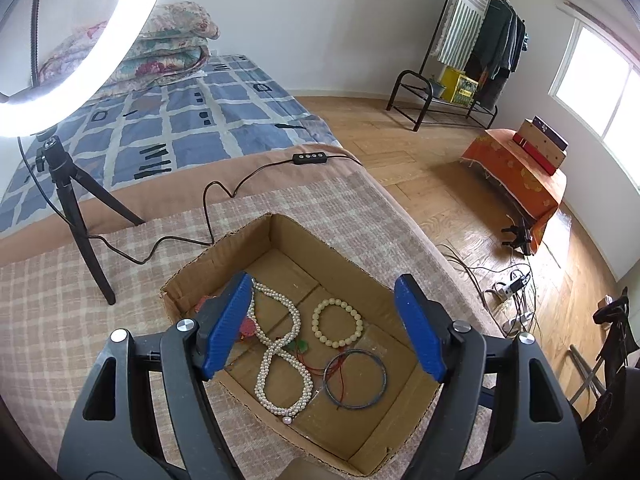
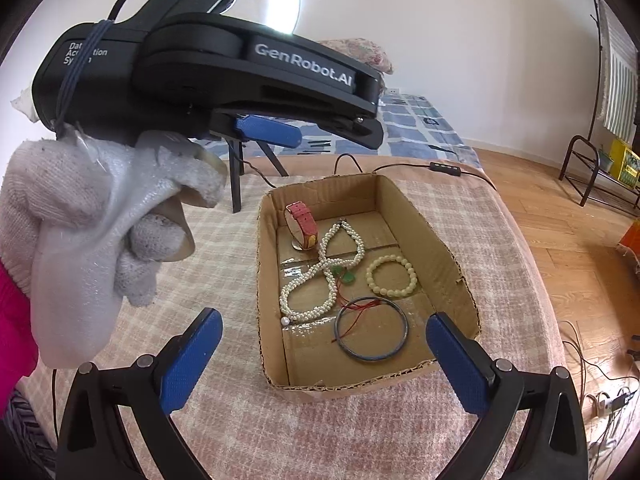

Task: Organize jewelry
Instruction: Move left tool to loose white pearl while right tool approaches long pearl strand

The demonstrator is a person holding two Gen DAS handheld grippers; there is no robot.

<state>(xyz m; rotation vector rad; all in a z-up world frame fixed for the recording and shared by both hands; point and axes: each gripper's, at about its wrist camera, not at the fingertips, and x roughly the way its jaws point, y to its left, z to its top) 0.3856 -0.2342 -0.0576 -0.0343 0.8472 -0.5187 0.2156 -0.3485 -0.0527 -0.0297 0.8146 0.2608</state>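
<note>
Both claws gape empty: left claw [image 1: 320,328] over the cardboard box [image 2: 448,240], right claw [image 2: 324,356] just short of it; pearl necklace [image 2: 320,276], bead bracelet [image 2: 391,276] and bangle [image 2: 371,334] lie inside, gathered for sorting

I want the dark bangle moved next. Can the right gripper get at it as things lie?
Probably yes. The right gripper is open and empty, the dark bangle lies flat just beyond it, nothing on top; only the cardboard box wall stands between.
</note>
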